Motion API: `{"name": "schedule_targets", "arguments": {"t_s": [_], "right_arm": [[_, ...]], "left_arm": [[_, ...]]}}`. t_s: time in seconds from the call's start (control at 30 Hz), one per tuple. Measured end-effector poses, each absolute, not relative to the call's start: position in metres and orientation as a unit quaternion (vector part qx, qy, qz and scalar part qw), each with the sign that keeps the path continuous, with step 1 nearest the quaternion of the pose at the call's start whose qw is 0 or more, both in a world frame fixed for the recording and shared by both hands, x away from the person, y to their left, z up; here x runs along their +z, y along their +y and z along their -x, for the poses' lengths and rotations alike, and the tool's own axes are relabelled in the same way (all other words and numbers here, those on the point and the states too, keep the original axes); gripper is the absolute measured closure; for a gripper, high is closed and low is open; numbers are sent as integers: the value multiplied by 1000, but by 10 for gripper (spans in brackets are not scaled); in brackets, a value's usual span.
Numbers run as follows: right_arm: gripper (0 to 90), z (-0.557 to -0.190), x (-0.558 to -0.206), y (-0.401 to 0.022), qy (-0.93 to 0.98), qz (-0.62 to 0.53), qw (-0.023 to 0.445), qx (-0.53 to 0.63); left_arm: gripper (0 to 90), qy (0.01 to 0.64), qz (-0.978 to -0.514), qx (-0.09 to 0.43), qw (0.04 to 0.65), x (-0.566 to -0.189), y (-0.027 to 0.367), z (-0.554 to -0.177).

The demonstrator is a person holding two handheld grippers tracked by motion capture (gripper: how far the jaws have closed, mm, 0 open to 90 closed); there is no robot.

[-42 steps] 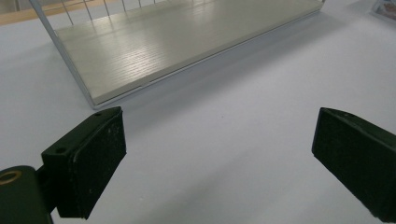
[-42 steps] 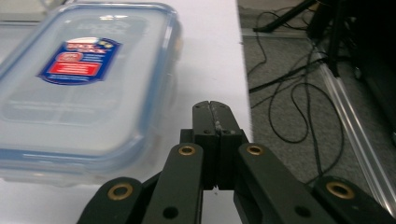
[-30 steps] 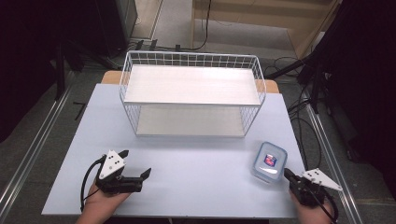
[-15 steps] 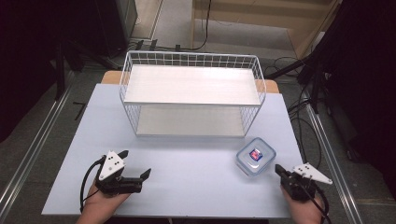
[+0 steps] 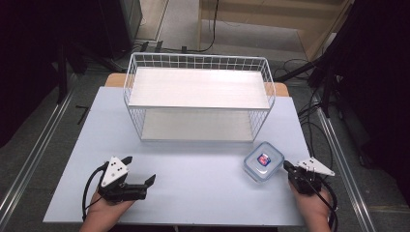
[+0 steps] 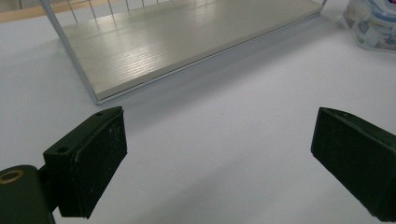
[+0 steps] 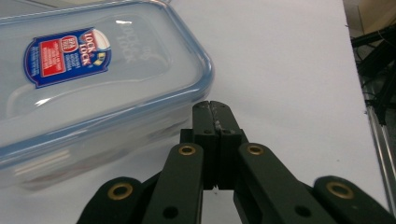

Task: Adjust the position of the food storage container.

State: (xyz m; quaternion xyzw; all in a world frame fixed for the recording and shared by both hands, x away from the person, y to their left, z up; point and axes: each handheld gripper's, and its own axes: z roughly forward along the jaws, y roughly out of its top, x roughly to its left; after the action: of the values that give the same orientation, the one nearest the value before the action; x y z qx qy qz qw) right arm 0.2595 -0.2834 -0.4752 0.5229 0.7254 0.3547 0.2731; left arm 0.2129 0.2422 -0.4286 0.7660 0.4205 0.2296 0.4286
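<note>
Touching closed-lid container point(image 5: 263, 161), shut right gripper point(image 5: 286, 166)

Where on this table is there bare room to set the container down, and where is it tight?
Free: the wide strip of table between the left gripper and the container, in front of the wire rack; both rack shelves are bare too. Tight: the right front corner, where the shut right gripper sits against the container.
</note>
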Motion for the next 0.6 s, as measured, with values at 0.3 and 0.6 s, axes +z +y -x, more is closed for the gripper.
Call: {"name": "schedule_targets", "arguments": {"t_s": [0.3,0.6], "right_arm": [[900,-238,-471,-241,766,-459,242,379],[900,-236,-468,-222,773,-447,231,385]], "left_arm": [[39,417,-766,230,431,-427,240,-212],[45,415,-763,235,436,-423,241,-209]]}}
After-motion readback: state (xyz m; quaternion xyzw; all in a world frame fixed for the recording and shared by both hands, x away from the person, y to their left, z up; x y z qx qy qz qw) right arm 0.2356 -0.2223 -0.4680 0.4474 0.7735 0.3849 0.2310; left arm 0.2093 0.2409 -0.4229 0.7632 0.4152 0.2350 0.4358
